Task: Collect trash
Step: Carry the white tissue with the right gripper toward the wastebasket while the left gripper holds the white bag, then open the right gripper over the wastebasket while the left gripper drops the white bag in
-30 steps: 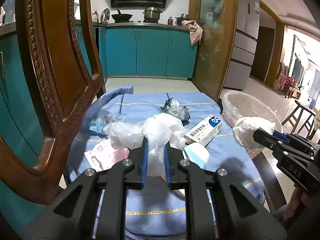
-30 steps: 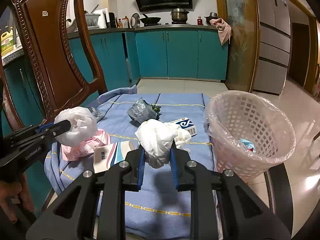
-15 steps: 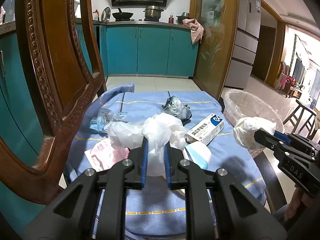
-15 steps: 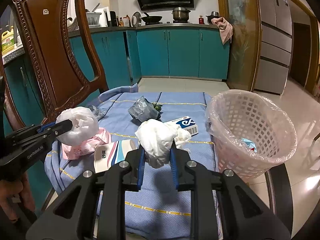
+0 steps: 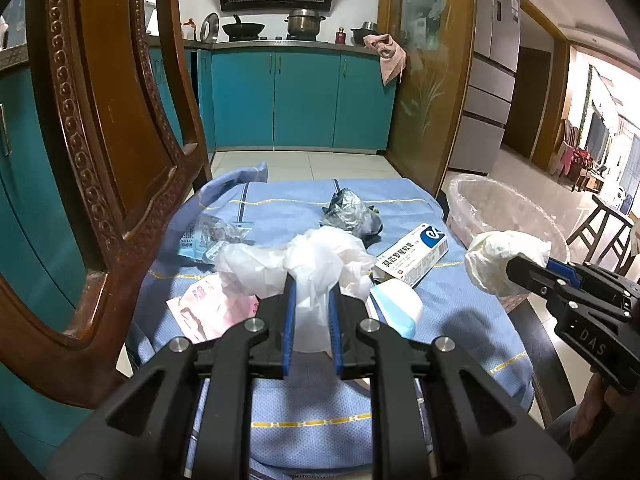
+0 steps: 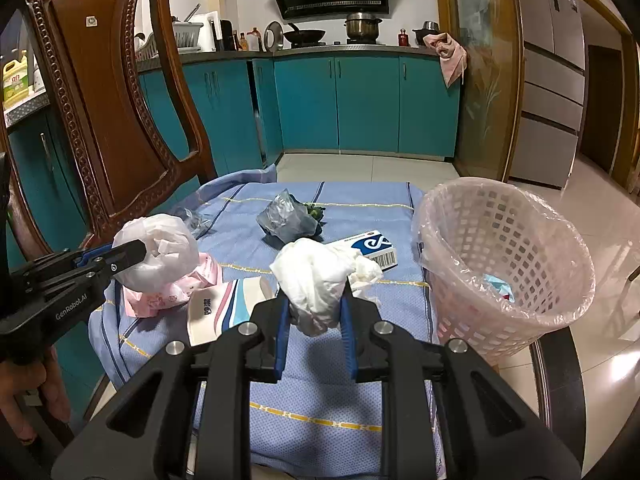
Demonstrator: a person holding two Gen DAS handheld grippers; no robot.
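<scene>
In the left wrist view my left gripper (image 5: pixel 314 280) is shut on a crumpled white plastic bag (image 5: pixel 320 256), held above the blue cloth (image 5: pixel 460 312). The right wrist view shows my right gripper (image 6: pixel 315 294) shut on a wad of white tissue (image 6: pixel 316 276), left of the pink lined basket (image 6: pixel 500 232). Each gripper shows in the other's view: the right gripper (image 5: pixel 514 266) with its tissue (image 5: pixel 496 256) in front of the basket (image 5: pixel 480 184), and the left gripper (image 6: pixel 138 250) with its bag (image 6: pixel 164 252) by the chair.
On the cloth lie a blue-and-white medicine box (image 6: pixel 372 248), a grey plastic bag (image 6: pixel 286 216), a pink wrapper (image 6: pixel 168 296), a paper cup (image 6: pixel 228 308) and a clear wrapper (image 5: pixel 208 238). A carved wooden chair (image 6: pixel 120 120) stands at the left. A person's hand (image 6: pixel 24 400) holds the left gripper.
</scene>
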